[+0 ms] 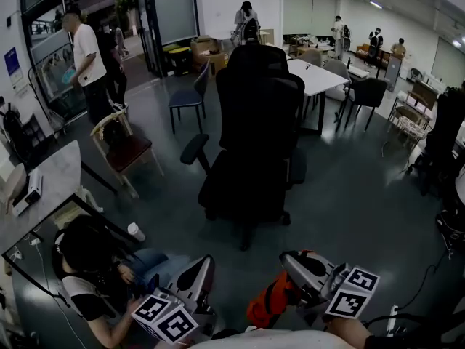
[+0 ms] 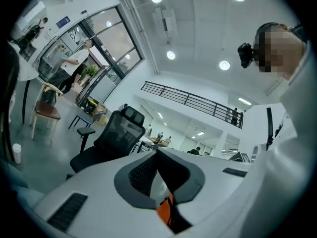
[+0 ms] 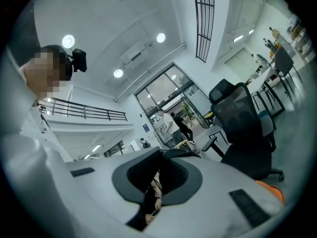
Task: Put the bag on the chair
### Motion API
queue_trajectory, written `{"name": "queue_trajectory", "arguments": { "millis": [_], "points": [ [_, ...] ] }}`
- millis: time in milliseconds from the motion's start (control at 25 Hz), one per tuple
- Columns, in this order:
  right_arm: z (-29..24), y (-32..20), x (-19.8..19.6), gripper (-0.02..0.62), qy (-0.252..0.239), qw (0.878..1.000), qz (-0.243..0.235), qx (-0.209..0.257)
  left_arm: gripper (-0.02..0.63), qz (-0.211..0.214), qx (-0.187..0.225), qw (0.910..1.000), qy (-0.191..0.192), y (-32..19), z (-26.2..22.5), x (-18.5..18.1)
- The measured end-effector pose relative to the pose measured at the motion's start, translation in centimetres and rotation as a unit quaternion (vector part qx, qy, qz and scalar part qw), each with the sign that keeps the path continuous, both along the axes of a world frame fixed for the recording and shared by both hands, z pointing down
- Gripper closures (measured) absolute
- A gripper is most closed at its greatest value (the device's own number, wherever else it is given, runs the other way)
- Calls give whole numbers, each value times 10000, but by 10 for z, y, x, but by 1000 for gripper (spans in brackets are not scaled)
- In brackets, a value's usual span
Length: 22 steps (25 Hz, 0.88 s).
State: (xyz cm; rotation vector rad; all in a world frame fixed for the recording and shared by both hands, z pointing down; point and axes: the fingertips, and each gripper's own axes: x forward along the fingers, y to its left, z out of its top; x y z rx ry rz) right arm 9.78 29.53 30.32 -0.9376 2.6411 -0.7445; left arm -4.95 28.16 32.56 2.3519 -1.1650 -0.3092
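Orange bag (image 1: 270, 304) hangs between the left gripper (image 1: 205, 266), fingers pinching its cloth, and the right gripper (image 1: 290, 260), fingers pressed together, with the black chair (image 1: 254, 144) straight ahead of both, about equally near.

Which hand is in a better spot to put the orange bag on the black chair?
Probably left. The left hand-held gripper is shut on the orange bag. The right hand-held gripper is shut too, but what it pinches is unclear. The chair stands straight ahead of both.
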Motion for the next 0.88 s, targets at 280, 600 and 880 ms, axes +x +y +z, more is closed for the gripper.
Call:
{"name": "queue_trajectory", "arguments": {
  "millis": [280, 600, 880],
  "points": [
    [1, -5, 0, 597, 57, 9999, -148, -10, 609, 59, -97, 9999, 70, -10, -1, 13],
    [3, -17, -1, 597, 80, 9999, -145, 45, 609, 79, -89, 9999, -25, -13, -1, 14],
    [8, -43, -21, 597, 44, 9998, -188, -86, 609, 40, -184, 9998, 109, -38, 5, -4]
  ]
}}
